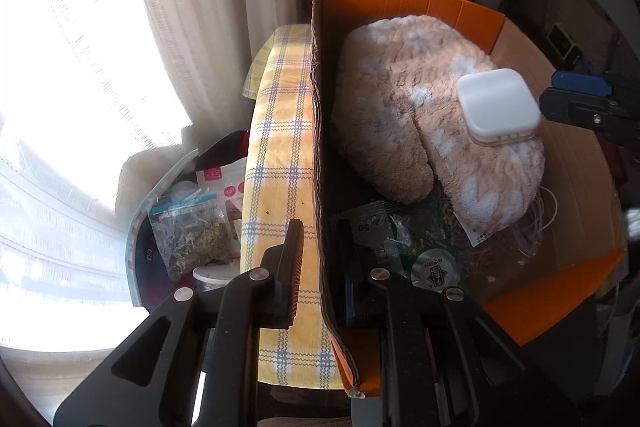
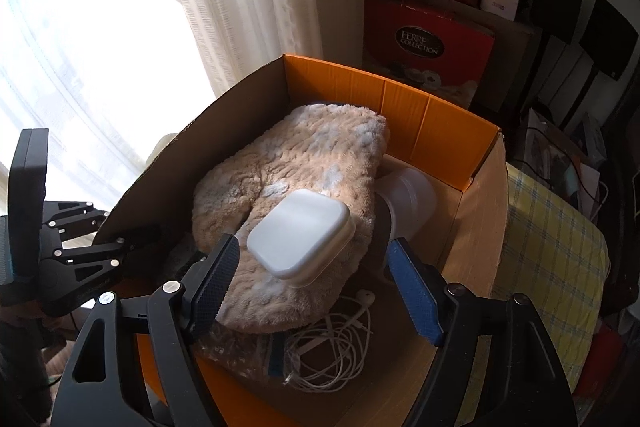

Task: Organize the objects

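Observation:
An open cardboard box (image 1: 436,1) with orange flaps stands on a yellow plaid cloth (image 1: 280,147). Inside lies a fluffy beige plush piece (image 1: 400,107) with a white square plastic case (image 1: 498,103) resting on top. My left gripper (image 1: 320,227) straddles the box's near left wall, one finger outside and one inside; a slit of cloth shows beside the wall, so the pads are not pressing it. My right gripper (image 2: 312,241) stands open over the white case (image 2: 300,231), with its blue pads clear of both sides. White earphones (image 2: 336,347) lie tangled below the plush.
A clear plastic cup (image 2: 412,195), a dark packet (image 1: 384,235) and a foil-lidded tub (image 1: 436,271) also lie in the box. A bag of dried herbs (image 1: 192,239) sits in a bin on the left. Red gift boxes (image 2: 432,47) stand behind, and curtains (image 2: 248,7) hang at the window.

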`<move>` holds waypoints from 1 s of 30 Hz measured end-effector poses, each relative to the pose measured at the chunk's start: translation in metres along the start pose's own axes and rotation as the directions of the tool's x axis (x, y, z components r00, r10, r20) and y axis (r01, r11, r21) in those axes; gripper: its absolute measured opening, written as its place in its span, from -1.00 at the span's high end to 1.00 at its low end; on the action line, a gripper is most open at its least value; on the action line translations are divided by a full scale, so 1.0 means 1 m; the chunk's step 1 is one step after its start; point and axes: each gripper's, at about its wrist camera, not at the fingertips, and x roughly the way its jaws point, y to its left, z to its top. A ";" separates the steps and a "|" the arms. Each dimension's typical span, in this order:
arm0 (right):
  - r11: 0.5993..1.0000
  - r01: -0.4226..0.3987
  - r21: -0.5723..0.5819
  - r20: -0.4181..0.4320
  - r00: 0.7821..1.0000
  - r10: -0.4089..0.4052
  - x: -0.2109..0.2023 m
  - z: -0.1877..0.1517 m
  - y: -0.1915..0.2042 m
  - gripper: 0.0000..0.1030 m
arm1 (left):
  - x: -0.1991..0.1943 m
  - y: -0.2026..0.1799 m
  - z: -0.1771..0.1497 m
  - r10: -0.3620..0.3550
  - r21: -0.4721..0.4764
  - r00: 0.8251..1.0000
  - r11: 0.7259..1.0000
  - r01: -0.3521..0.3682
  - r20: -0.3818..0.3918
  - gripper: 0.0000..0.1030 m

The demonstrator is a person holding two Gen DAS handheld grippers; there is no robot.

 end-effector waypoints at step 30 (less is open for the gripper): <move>0.971 0.144 0.189 0.106 0.980 -0.167 -0.090 -0.070 -0.052 -0.99 | -0.078 -0.081 0.010 -0.080 0.071 0.982 0.995 0.069 0.171 -1.00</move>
